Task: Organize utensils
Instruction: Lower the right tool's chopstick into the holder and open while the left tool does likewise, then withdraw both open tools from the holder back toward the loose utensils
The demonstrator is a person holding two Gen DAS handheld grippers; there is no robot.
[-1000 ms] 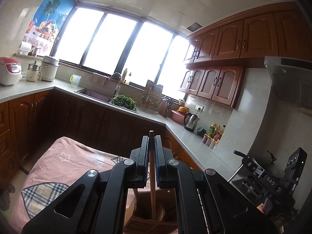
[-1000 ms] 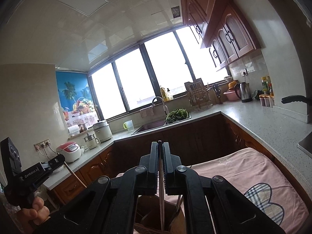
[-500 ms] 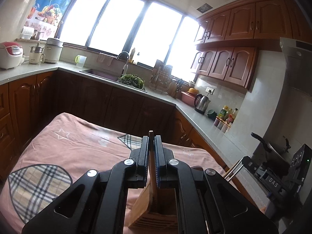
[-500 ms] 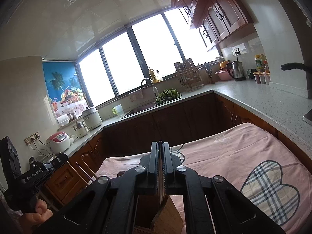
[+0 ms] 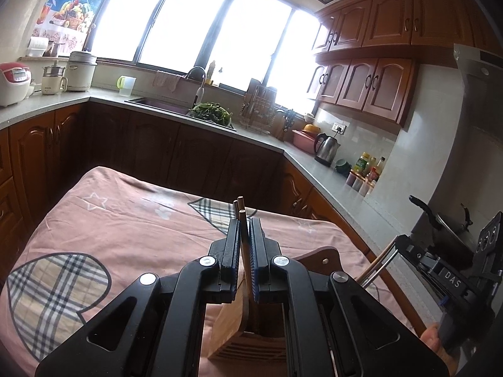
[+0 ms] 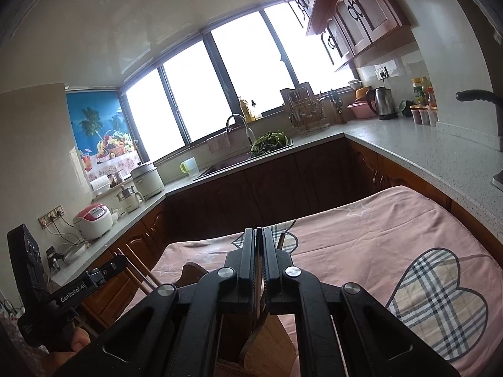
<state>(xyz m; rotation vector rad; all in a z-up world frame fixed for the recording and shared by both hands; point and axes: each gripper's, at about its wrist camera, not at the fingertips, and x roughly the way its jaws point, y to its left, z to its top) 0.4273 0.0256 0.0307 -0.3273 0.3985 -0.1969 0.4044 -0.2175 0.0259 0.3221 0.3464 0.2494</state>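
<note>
My left gripper (image 5: pixel 242 226) is shut on wooden chopsticks (image 5: pixel 241 216); their tips stick up past the fingers and their lower ends reach into a wooden utensil holder (image 5: pixel 232 323) standing on the pink tablecloth (image 5: pixel 125 220). My right gripper (image 6: pixel 257 235) is shut on a thin utensil (image 6: pixel 258 282) whose lower end goes down into the same wooden holder (image 6: pixel 267 345). Another utensil tip (image 6: pixel 281 238) shows just right of its fingers. Each gripper shows in the other's view: the right one (image 5: pixel 452 276) at right, the left one (image 6: pixel 63 292) at left, both holding sticks.
The table with the pink cloth and its plaid hearts (image 6: pixel 437 298) stands between wooden kitchen cabinets. Grey counters carry a rice cooker (image 5: pixel 12 81), a sink with greens (image 5: pixel 210 113), a kettle (image 5: pixel 327 149), spice bottles (image 5: pixel 364 172) and a pot (image 5: pixel 446 226).
Both grippers have tilted downward, so the table fills more of each view. The left chopsticks now stick up higher above the fingers. The wooden holder stays below both.
</note>
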